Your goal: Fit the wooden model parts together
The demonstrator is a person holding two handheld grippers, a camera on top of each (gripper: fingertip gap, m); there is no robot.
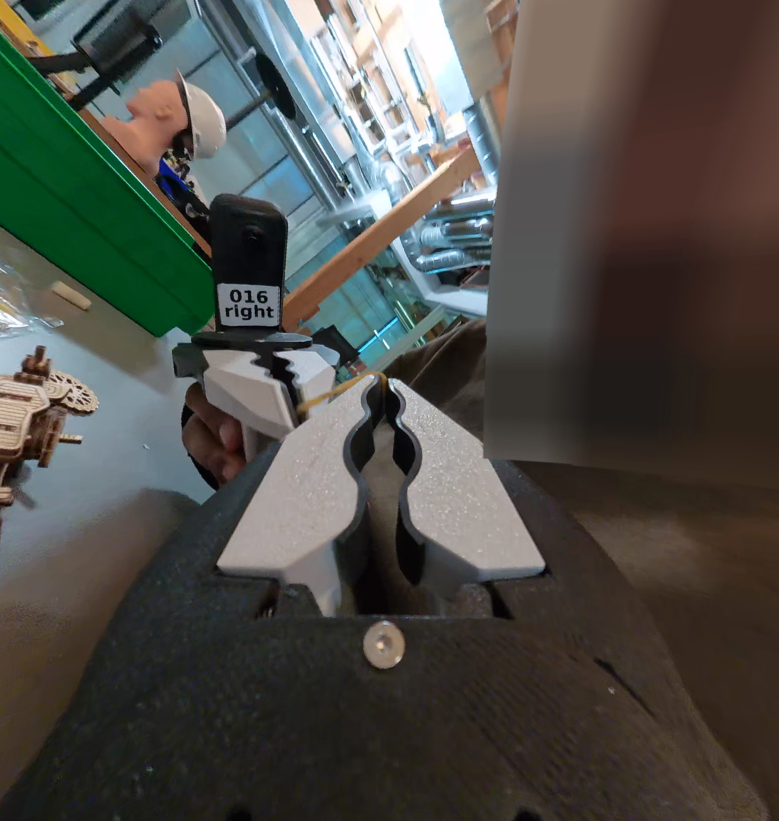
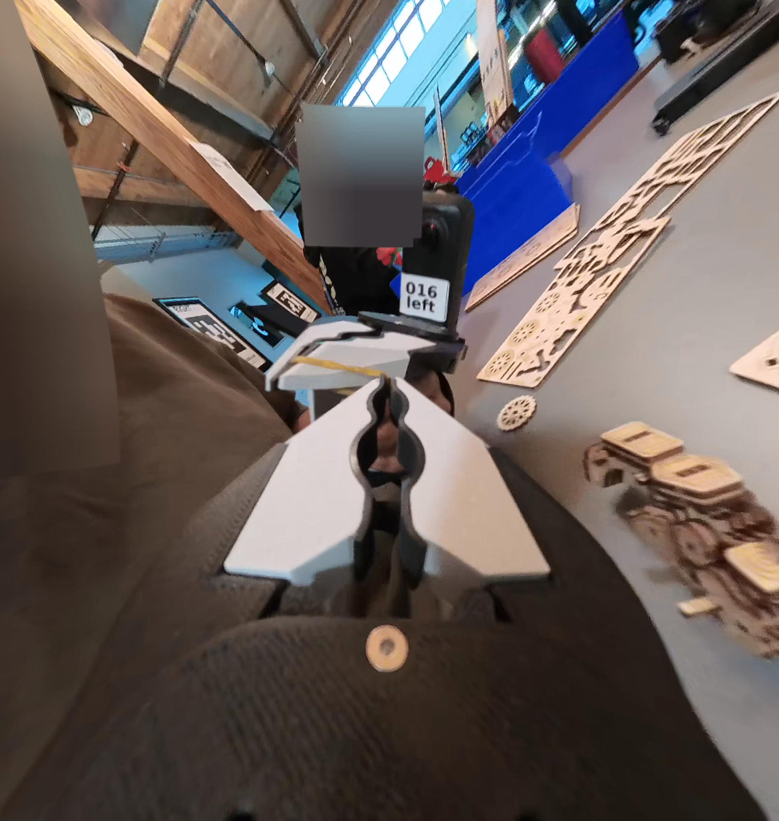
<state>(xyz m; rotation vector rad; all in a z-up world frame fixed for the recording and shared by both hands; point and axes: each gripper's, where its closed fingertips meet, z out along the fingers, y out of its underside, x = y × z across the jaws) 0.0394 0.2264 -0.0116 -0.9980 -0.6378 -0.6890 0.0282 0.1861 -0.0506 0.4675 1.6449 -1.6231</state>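
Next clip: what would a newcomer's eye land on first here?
The two grippers meeting tip to tip in mid-air: the left gripper and the right gripper each pinch an end of a thin yellow band stretched between them. Next, the half-built wooden model on the grey table, with laser-cut sheets lying beyond it, and a green crate at the far edge.

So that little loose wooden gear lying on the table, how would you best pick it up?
The gear lies flat on the table, clear of the model and the sheets. Being thin, it offers only its rim: probably come from straight above and pinch across opposite edges with the right gripper, which would first have to release the yellow band.
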